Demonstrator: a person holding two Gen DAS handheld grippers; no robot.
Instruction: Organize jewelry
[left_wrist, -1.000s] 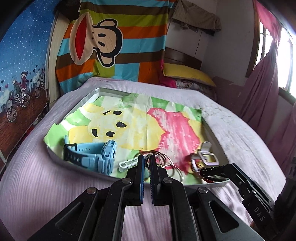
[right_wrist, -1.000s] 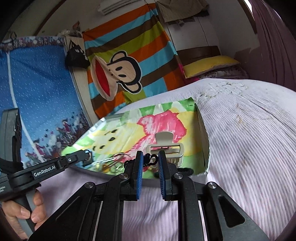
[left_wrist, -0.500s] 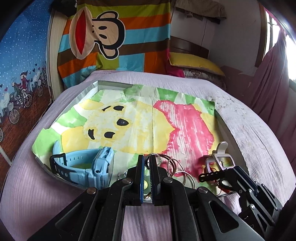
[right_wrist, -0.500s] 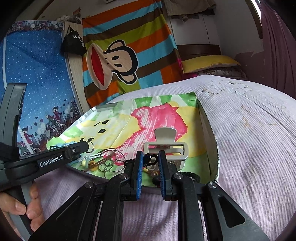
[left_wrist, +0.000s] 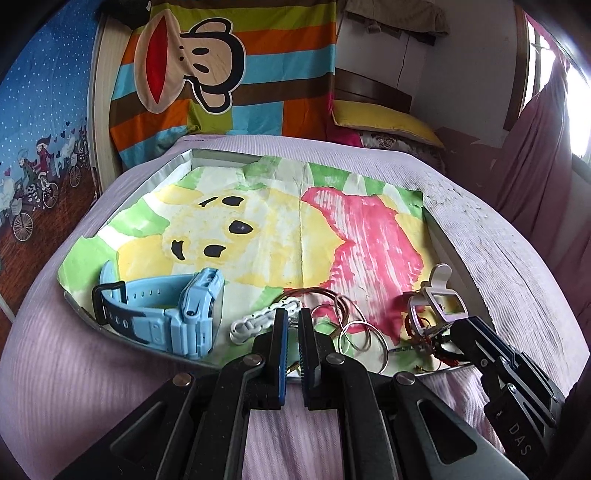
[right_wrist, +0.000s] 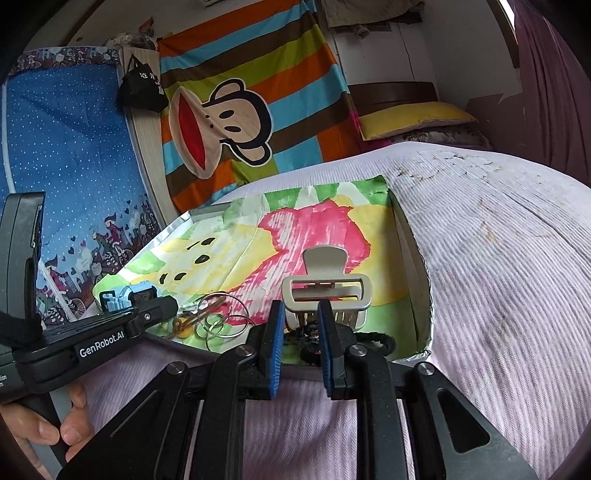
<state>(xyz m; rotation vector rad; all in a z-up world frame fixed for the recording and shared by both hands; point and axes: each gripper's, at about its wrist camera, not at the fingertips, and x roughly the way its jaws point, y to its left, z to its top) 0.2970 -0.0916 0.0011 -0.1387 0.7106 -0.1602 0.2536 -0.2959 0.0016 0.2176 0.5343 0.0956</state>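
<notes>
A shallow tray (left_wrist: 448, 254) lined with cartoon paper lies on the bed. Along its near edge are a light blue watch (left_wrist: 166, 314), a white chain clip (left_wrist: 258, 319), thin metal rings (left_wrist: 354, 325) and a beige claw hair clip (right_wrist: 325, 291). My left gripper (left_wrist: 291, 317) hovers over the near edge between the white clip and the rings; its jaws stand almost together and I see nothing held. My right gripper (right_wrist: 300, 317) is just before the claw clip, shut on a black and red cord bracelet (right_wrist: 308, 338), which shows in the left wrist view as red cord (left_wrist: 424, 332).
The tray rests on a lilac ribbed bedspread (right_wrist: 498, 258). A striped monkey cloth (left_wrist: 229, 74) and a yellow pillow (left_wrist: 384, 118) are behind it, with a maroon curtain (left_wrist: 535, 147) to the right. A hand (right_wrist: 40, 424) grips the left tool's handle.
Both grippers have moved forward and down toward the tray's near edge, and the jewelry now looks closer. The jaw gaps look the same.
</notes>
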